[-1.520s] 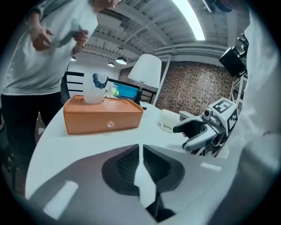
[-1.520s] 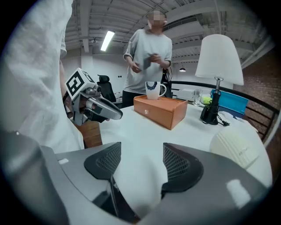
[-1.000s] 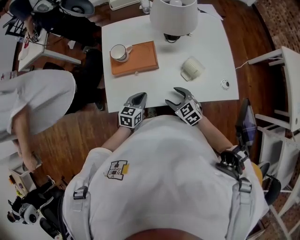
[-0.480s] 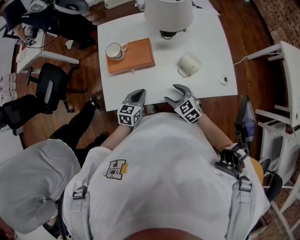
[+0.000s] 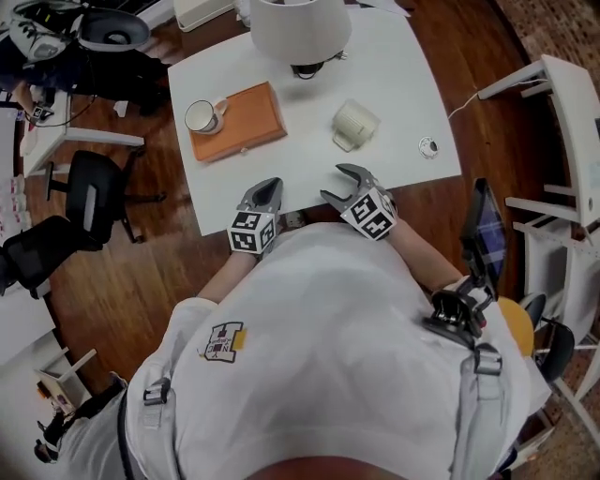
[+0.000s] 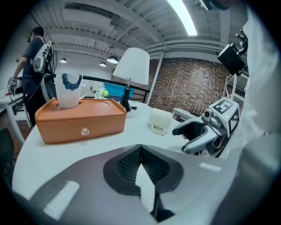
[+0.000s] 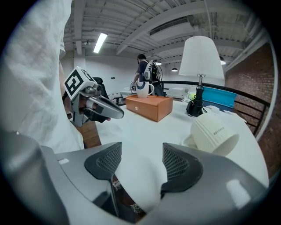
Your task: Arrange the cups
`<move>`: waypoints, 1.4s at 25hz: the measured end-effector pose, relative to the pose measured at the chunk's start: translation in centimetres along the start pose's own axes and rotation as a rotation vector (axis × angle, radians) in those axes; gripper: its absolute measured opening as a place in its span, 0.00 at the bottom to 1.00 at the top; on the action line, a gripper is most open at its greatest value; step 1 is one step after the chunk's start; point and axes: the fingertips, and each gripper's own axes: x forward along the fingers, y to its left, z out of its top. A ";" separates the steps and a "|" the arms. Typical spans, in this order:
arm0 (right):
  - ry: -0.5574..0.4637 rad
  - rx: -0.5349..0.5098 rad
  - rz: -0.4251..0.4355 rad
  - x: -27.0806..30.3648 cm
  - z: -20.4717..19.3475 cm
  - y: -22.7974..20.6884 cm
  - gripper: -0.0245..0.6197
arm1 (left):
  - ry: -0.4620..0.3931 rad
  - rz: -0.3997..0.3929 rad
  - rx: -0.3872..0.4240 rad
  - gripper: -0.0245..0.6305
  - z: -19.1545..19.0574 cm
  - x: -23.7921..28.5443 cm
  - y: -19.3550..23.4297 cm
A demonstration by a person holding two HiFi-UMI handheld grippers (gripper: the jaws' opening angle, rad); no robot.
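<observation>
A white mug with a blue pattern (image 5: 203,116) stands upright on the left end of an orange wooden box (image 5: 246,126) on the white table (image 5: 281,178). A ribbed cream cup (image 5: 354,124) lies on its side to the right of the box. My left gripper (image 5: 267,187) hovers shut and empty over the table's near edge. My right gripper (image 5: 339,184) is beside it, open with nothing between its fingers, short of the cream cup (image 7: 215,132). In the left gripper view the mug (image 6: 70,90) sits atop the box (image 6: 79,118).
A white-shaded lamp (image 5: 300,28) stands at the table's far edge behind the cups. A small round object (image 5: 428,146) lies near the right edge. Office chairs (image 5: 89,187) stand left of the table, white furniture (image 5: 562,112) to the right. A person with a backpack (image 7: 147,72) stands beyond the box.
Both grippers have edged a little forward over the table's near edge. A person in a pale shirt at the left has moved down and out of the picture.
</observation>
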 end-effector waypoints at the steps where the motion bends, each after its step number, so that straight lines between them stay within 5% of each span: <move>1: -0.001 0.002 -0.001 0.0 0.0 -0.2 0.49 | 0.000 -0.001 0.001 0.05 0.2 0.2 -0.1; 35: -0.006 -0.048 0.007 0.7 1.4 -0.8 0.49 | -0.001 -0.013 0.012 0.04 0.8 -0.1 0.3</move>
